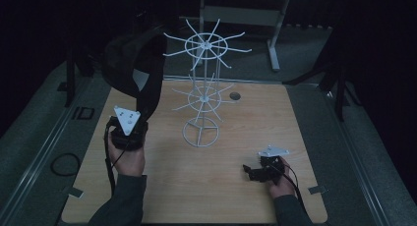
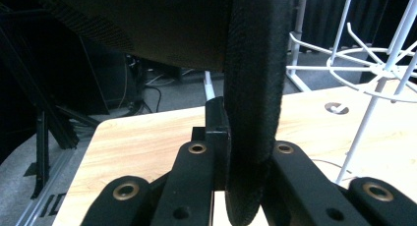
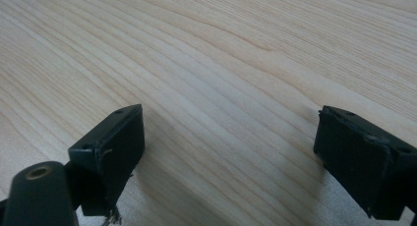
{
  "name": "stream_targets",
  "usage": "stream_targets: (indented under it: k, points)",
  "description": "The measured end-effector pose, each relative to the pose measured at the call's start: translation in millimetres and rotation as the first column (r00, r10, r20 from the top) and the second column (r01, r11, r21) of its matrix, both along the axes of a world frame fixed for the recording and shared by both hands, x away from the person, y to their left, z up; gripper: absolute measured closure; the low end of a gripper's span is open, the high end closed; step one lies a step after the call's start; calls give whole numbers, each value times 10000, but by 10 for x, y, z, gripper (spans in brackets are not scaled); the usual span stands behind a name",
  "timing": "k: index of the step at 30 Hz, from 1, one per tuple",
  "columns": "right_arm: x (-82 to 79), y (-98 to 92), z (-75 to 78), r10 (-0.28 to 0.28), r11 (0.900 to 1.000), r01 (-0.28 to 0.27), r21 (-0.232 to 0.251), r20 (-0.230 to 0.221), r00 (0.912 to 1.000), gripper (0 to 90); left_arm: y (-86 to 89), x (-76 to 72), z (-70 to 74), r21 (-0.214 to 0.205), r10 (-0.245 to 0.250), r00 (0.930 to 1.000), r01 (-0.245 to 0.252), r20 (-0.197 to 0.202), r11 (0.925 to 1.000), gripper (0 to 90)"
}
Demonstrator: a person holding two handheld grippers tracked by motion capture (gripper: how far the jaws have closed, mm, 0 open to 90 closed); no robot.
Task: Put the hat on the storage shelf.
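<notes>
Left gripper (image 1: 129, 119) is clamped on the black bag strap (image 2: 253, 113), bag (image 1: 129, 64) held up over the tabletop's (image 1: 246, 137) left rear, left of the white wire display rack (image 1: 204, 91). Right gripper (image 1: 255, 171) sits low over the tabletop at front right, jaws wide apart, nothing between them.

Likely step: hang the strap on a rack hook (image 1: 169, 53).
- Lift the strap loop above the hook tip, then lower over it
- Rack looks light; avoid side push
- Release only once the strap is seated
- Free gripper could steady the rack base (image 1: 200, 132)
</notes>
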State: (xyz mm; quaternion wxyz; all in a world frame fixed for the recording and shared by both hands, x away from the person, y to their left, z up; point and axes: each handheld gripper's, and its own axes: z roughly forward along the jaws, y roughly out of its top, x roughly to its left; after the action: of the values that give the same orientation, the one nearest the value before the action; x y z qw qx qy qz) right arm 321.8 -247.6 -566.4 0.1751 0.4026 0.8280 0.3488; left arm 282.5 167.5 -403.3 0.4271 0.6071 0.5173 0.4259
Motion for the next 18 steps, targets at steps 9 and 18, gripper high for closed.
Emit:
stream_targets:
  k: [9, 18]
  points:
    - [0, -1, 0, 9, 10000, -9, -7, -2, 10000, 117, -24, 25, 48, 152, 46, 9999, -48, 112, 9999, 866]
    - [0, 0, 0, 1, 10000, -1, 2, -3, 10000, 117, -59, 5, 57, 293, -3, 9998, -3, 222, 9996, 866]
